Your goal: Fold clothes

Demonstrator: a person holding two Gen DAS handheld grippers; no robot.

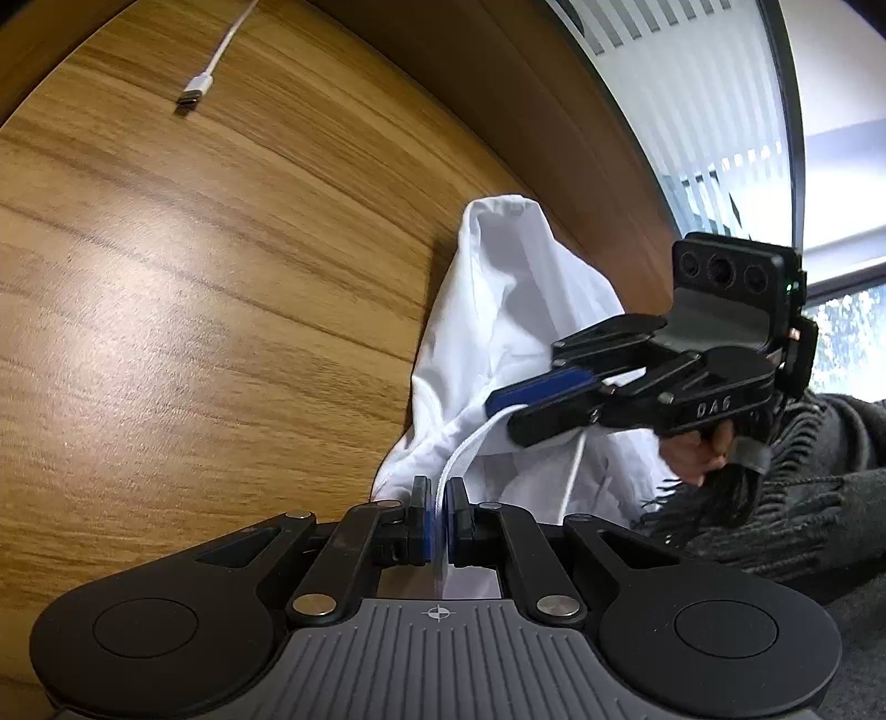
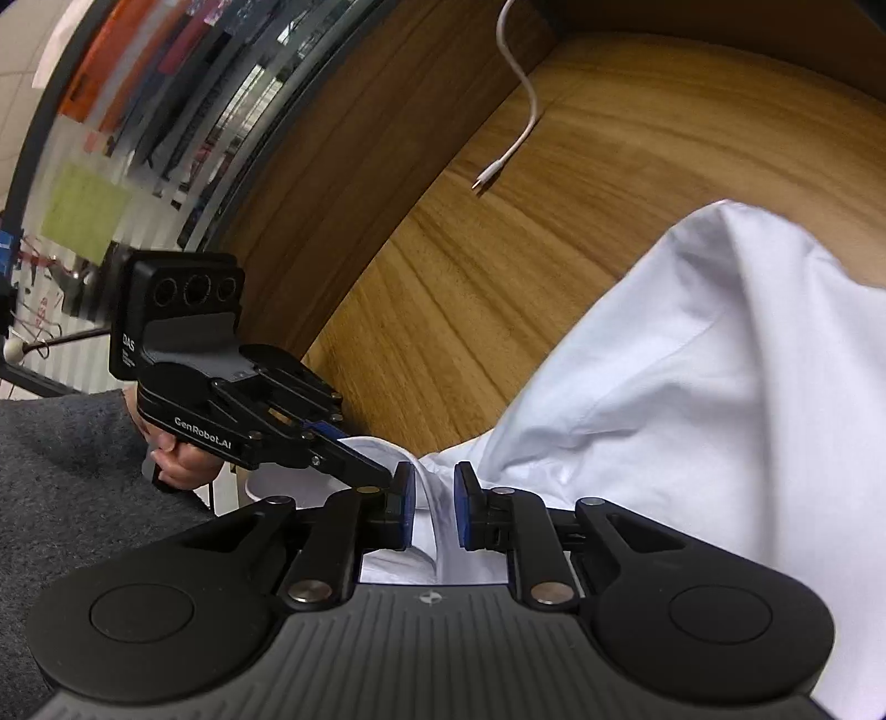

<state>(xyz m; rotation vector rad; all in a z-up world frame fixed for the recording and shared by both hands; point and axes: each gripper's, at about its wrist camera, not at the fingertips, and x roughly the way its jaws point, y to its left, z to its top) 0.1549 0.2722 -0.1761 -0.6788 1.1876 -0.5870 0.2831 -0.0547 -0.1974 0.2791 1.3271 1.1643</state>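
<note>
Left wrist view: left gripper (image 1: 439,498) clenched on an edge of the white shirt (image 1: 498,310) draped over the wooden table (image 1: 166,277). Right wrist view: right gripper (image 2: 433,498) parted around a fold, not pressing (regrasp probably next).

- My left gripper (image 1: 440,501) looks like matt black plastic with small bright metal rivets; blue rubbery pads (image 1: 423,515) line its fingers.
- The white shirt (image 1: 498,332), at one o'clock from it, I read as thin, smooth woven cloth, softly creased.
- The table (image 1: 194,277) shows wood grain with a satin sheen.
- The cable (image 1: 221,50), at eleven o'clock, has a glossy white plastic plug.
- The grey scarf (image 1: 803,487), at three o'clock, looks woolly, rough and fringed.
</note>
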